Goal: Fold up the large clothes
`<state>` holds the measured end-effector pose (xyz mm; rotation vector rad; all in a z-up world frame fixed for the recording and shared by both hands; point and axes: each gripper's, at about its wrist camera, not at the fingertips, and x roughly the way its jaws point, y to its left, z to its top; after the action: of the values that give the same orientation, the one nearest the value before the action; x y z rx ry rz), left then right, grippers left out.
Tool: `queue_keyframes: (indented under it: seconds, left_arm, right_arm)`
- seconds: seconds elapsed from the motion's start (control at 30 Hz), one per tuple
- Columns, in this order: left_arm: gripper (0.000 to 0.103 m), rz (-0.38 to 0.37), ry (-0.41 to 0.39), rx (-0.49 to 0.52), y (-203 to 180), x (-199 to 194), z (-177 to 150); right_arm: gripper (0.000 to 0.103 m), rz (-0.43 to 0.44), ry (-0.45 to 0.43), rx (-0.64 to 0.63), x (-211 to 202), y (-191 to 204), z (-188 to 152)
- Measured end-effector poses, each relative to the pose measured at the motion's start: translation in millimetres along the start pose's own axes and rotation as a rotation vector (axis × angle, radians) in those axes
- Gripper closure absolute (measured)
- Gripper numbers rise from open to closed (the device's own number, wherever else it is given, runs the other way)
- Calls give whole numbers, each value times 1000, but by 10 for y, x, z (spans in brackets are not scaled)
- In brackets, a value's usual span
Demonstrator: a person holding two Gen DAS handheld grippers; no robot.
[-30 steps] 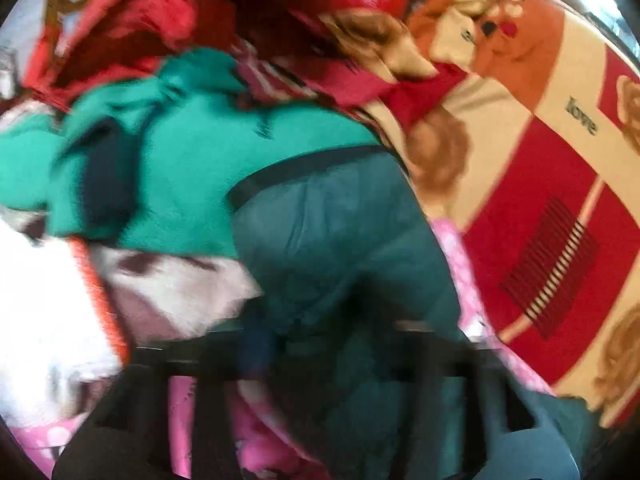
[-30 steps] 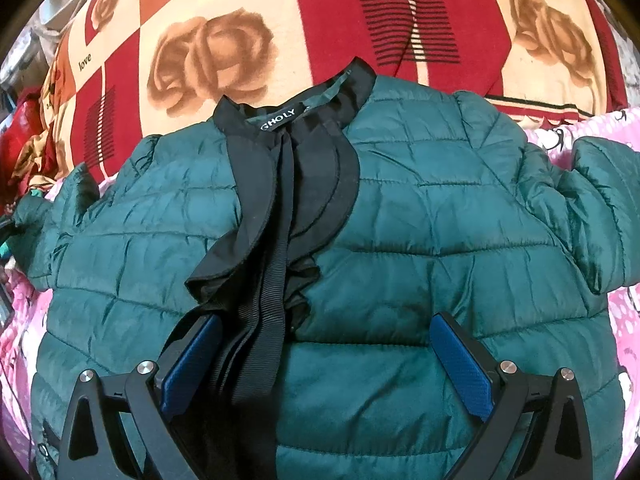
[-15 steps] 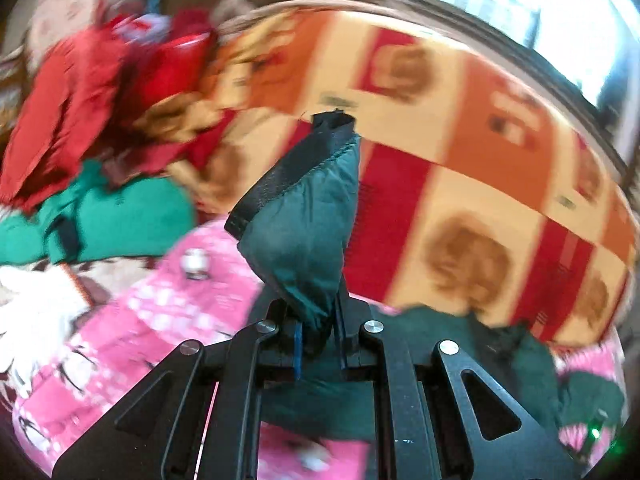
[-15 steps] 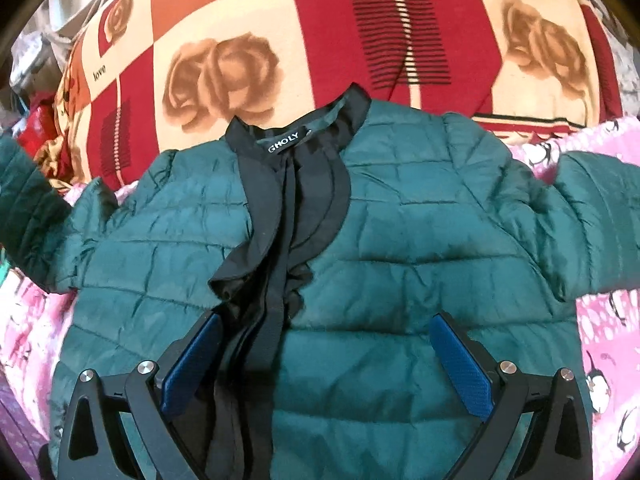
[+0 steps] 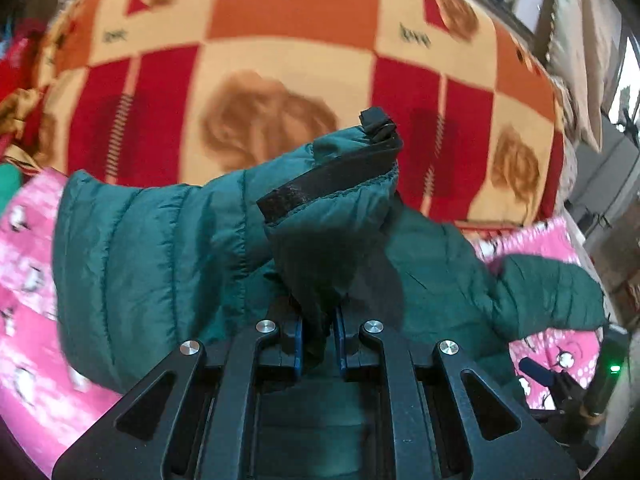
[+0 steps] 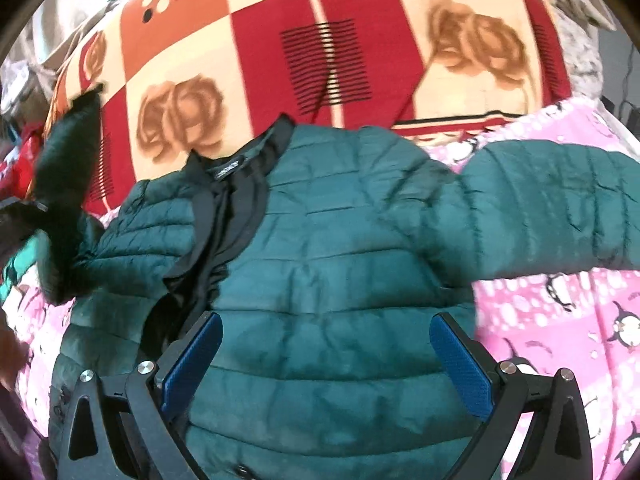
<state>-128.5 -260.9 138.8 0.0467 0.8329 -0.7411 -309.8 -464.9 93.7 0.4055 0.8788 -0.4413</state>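
Left wrist: left gripper (image 5: 319,334) jaws clamp jacket sleeve (image 5: 332,216); right gripper (image 6: 326,364) jaws wide apart

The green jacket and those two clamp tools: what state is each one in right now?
Green jacket: spread on the bed, front open at the collar.
Left sleeve: lifted, cuff up.
Right sleeve: lying flat, stretched sideways.
Left gripper: shut on the left sleeve.
Right gripper: open, above the jacket's body.

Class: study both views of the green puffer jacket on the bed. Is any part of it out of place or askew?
Yes. The jacket lies flat, but one sleeve is lifted, cuff up, pinched in the left gripper. The other sleeve sprawls sideways onto the pink sheet.
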Motion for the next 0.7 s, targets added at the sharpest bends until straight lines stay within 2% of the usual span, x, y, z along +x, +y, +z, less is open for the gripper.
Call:
queue_keyframes:
  seconds: [0.13,0.33,0.4,0.47,0.5,0.53,0.6,0.7]
  left_arm:
    - [92,11,72,24,-339,406,-193]
    - [92,22,175,15,-436,830,-419]
    - [82,-8,167,3,-400,822,-451]
    - [42,-128,183,-13,-352,737,-427]
    - [36,-162,191,-23,-326,673,-410]
    - [34,-186,180,-33,-304,545,-377]
    - [34,-187,134,-21,-232,273,-309]
    - [34,-109,63,-9,-14,-124,-230]
  right_arm:
    - [0,-18,19,16,40,-147,-49]
    - [0,-4,61,67,157,-302,-100]
    - [0,11,63,80,150,-311,-91]
    - [0,28,57,86,128,-308,-71]
    - [0,41,53,90,113,-297,-50]
    - [0,56,51,93,101,-282,-29]
    - [0,98,51,98,89,-227,31]
    - [0,171,59,119,144,-94,131]
